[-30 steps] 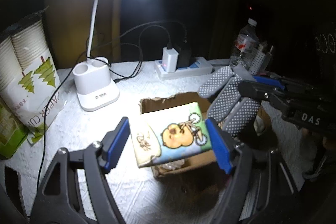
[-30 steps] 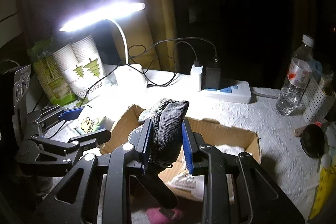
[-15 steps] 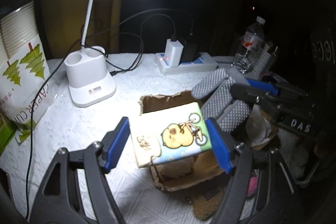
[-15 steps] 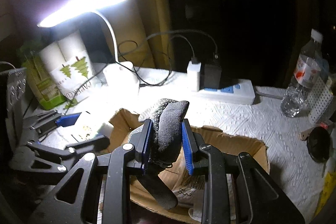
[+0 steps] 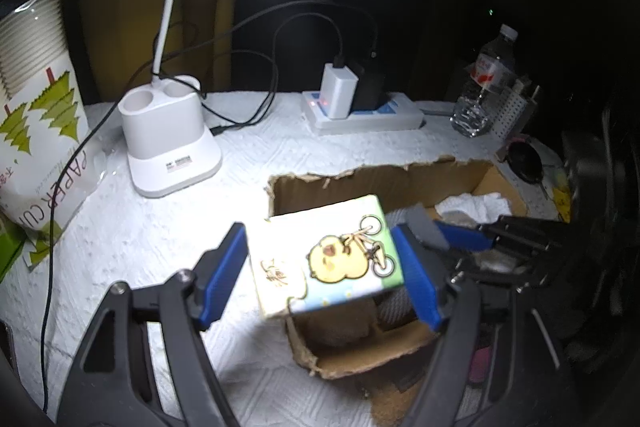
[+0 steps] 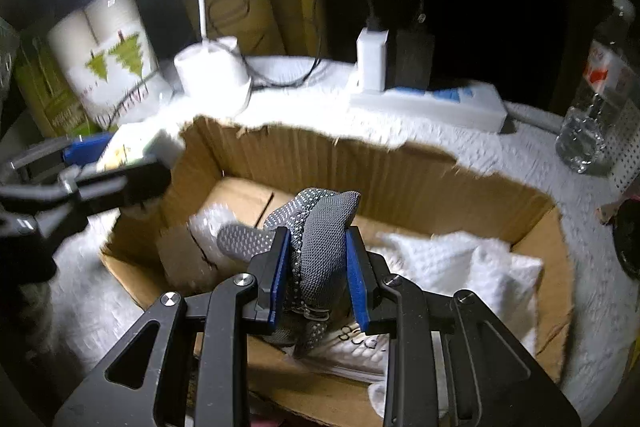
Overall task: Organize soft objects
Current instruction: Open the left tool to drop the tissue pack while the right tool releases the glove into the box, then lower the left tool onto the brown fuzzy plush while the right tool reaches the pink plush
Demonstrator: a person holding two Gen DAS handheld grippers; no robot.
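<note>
While over the box [image 6: 400, 171], right claw [image 6: 318, 279] pinching grey glove [image 6: 324, 227], left claw [image 5: 324, 275] probably clamping tissue pack [image 5: 320, 255]

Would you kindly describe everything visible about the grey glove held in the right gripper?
The grey glove is knitted fabric studded with pale grip dots. It is bunched and folded, pinched between the blue pads of the right gripper, its top bulging above them and a finger poking out leftward. It hangs inside the cardboard box, above white padding.
</note>
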